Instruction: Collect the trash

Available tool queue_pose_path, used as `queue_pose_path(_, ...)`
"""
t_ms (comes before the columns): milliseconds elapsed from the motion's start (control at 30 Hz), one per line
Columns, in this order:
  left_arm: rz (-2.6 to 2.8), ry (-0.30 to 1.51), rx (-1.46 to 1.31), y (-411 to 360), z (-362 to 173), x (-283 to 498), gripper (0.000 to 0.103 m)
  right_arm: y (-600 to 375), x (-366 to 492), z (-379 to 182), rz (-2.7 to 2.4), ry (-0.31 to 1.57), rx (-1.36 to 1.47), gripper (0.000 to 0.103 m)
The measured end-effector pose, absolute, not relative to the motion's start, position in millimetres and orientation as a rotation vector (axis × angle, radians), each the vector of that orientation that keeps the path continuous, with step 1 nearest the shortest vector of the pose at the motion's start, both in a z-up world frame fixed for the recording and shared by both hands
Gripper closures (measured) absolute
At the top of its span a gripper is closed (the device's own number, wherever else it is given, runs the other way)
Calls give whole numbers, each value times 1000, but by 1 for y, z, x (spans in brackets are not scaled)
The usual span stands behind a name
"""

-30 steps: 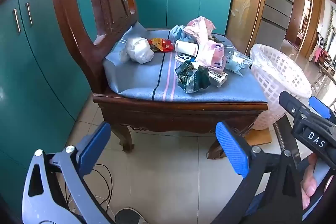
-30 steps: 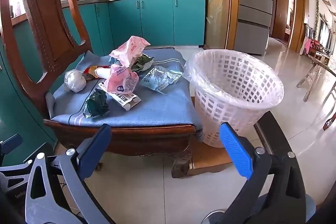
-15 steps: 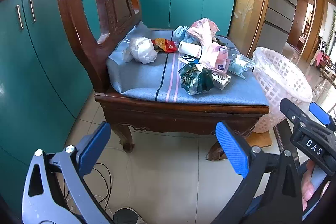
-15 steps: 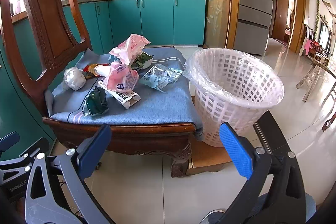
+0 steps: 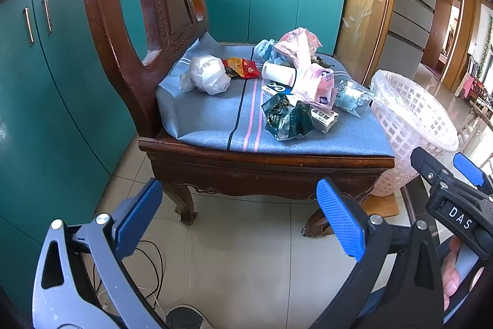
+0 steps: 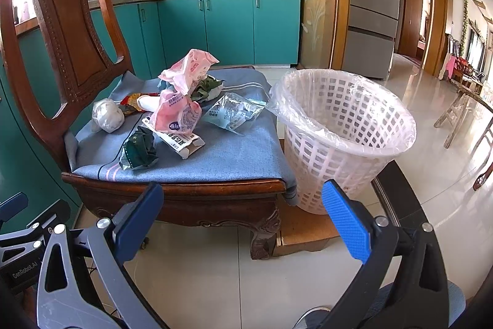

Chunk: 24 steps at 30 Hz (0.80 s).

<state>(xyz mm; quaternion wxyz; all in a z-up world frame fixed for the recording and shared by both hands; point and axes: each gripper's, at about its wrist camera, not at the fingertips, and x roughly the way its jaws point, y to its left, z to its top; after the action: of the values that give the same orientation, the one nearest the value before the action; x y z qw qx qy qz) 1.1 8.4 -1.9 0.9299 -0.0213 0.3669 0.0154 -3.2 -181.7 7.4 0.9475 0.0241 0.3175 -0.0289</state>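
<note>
Chair (image 5: 129, 30): fills the left and centre of the left wrist view; sits larger and higher in frame than a second ago, so both tools have closed in on it. Blue cushion (image 5: 212, 125) carries all the litter.
Basket (image 6: 345, 137): white lattice bin with clear liner, centre right of the right wrist view, just beside the chair's right edge. No litter can be made out inside it.
Left gripper (image 5: 237, 221): lower centre of its own view, jaws spread wide, nothing between them, over floor tile short of the seat.
Right gripper (image 6: 243, 218): lower centre of its view, jaws likewise spread and empty, level with the seat's front rail.
Pink bags (image 6: 178, 116): centre of the cushion, piled on a printed carton (image 6: 181, 142).
White wad (image 5: 205, 77): upper left of the heap, apart from the rest.
Clear wrapper (image 6: 234, 111): right edge of the cushion, nearest the basket.
Green foil packet (image 5: 286, 119): front of the heap, nearest both tools.
Change noted: approach only; the litter lies where it did a second ago.
Assessment: collection not started; the green foil packet is the likely first pick.
</note>
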Motion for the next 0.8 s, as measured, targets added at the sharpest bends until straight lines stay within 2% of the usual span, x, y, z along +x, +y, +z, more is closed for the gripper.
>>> queue_pose_path(800,24,761,-35,5,-4,3,3,-180,-3,6,-58,646,48,3)
